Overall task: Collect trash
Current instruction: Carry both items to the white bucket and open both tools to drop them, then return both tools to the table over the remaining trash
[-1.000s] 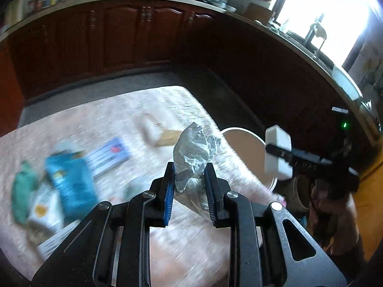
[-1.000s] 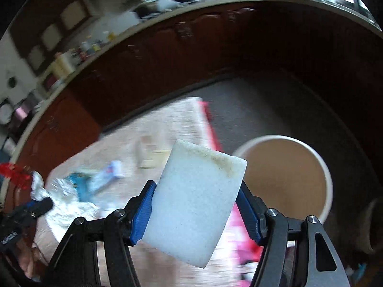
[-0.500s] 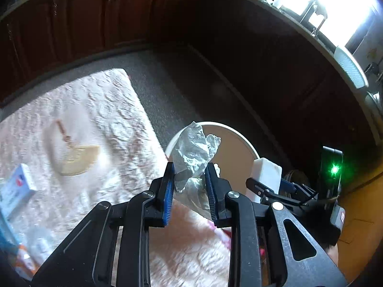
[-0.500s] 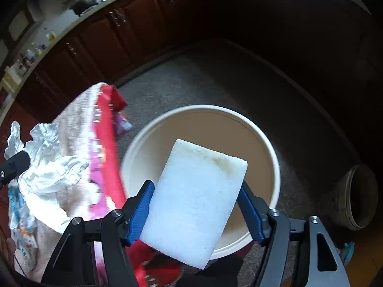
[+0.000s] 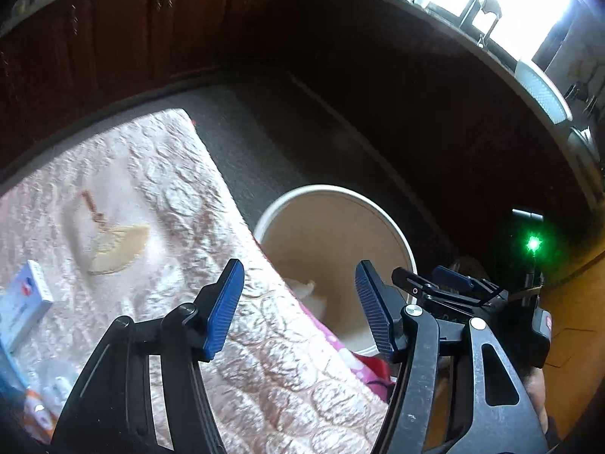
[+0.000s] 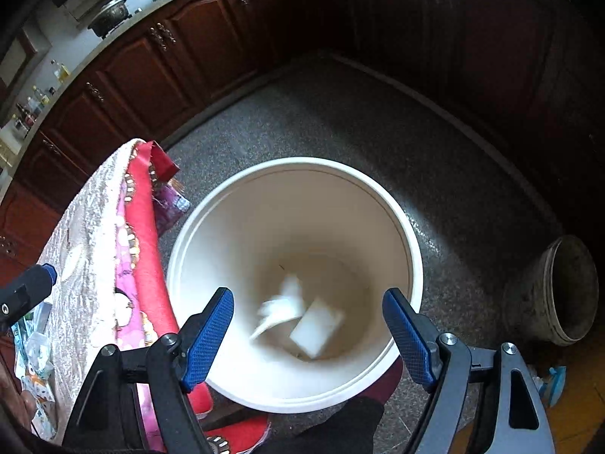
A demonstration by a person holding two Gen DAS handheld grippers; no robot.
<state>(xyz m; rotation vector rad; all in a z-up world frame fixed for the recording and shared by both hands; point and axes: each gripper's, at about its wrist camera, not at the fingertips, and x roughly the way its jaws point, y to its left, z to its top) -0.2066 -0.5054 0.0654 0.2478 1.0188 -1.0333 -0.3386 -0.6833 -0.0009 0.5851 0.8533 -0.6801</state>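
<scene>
Right wrist view: the right gripper (image 6: 308,335) hangs directly above the white bucket (image 6: 412,249), with its 2 blue-padded fingers (image 6: 208,336) spread wide and nothing between them. The bucket stands on the grey speckled floor (image 6: 378,128), just beside the table edge. At the bottom of the bucket lies a white sponge block (image 6: 317,327), tilted on 1 edge. Touching it on the left is a crumpled pale wrapper (image 6: 278,308), blurred, so its exact outline cannot be resolved. A red and pink cloth (image 6: 141,249) hangs over the table side nearest the bucket. A second, darker pot (image 6: 567,291) stands on the floor to the right of the bucket, apart from it. Dark wooden cabinets (image 6: 159,75) line the far walls.

Left wrist view: the left gripper (image 5: 298,302) is positioned over the table corner, next to the bucket (image 5: 393,227). Its 2 fingers (image 5: 223,306) are likewise spread apart and carry nothing. The table is covered by a quilted pink cloth (image 5: 159,174). On the cloth lie a beige fan-shaped item (image 5: 117,249) and, near the left border, a white and blue box (image 5: 22,299). More small packets (image 5: 41,397) lie at the lower left, too blurred to identify. The right gripper (image 5: 435,287) appears at the right of this view, over the bucket rim, with a green indicator light (image 5: 533,244) lit on the unit behind it.
</scene>
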